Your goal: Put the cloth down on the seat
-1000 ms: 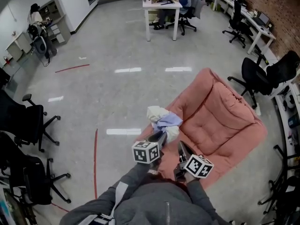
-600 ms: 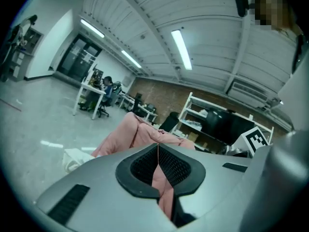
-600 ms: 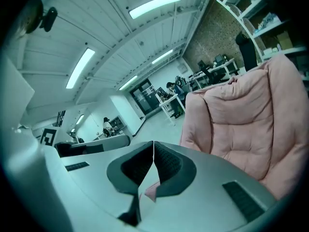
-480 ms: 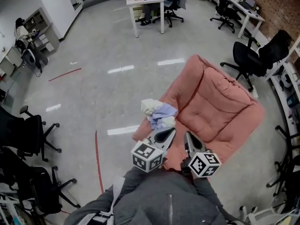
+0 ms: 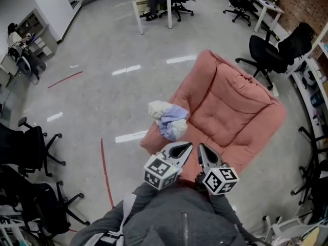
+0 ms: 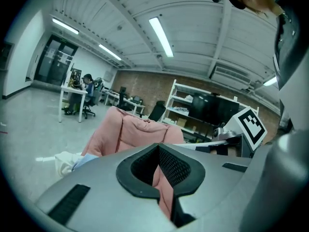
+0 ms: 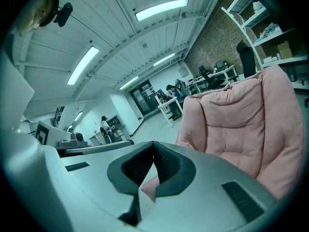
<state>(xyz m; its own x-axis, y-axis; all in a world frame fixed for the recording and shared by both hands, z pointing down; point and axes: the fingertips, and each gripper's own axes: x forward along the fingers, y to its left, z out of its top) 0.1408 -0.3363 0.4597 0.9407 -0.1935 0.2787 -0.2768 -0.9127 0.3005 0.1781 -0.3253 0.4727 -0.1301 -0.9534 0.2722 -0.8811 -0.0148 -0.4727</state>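
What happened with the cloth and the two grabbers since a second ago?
The left hand-held gripper drew back from the cloth toward the person; its jaws are shut and empty now. The right hand-held gripper pulled back a little too, also shut. The cloth stayed bunched on the edge of the pink seat.

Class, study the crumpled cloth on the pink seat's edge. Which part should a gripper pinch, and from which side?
Probably a raised fold on top of the cloth, approached from above on the person's side. It lies heaped in a loose bundle at the edge of the seat, so upstanding folds give jaws something to close on.
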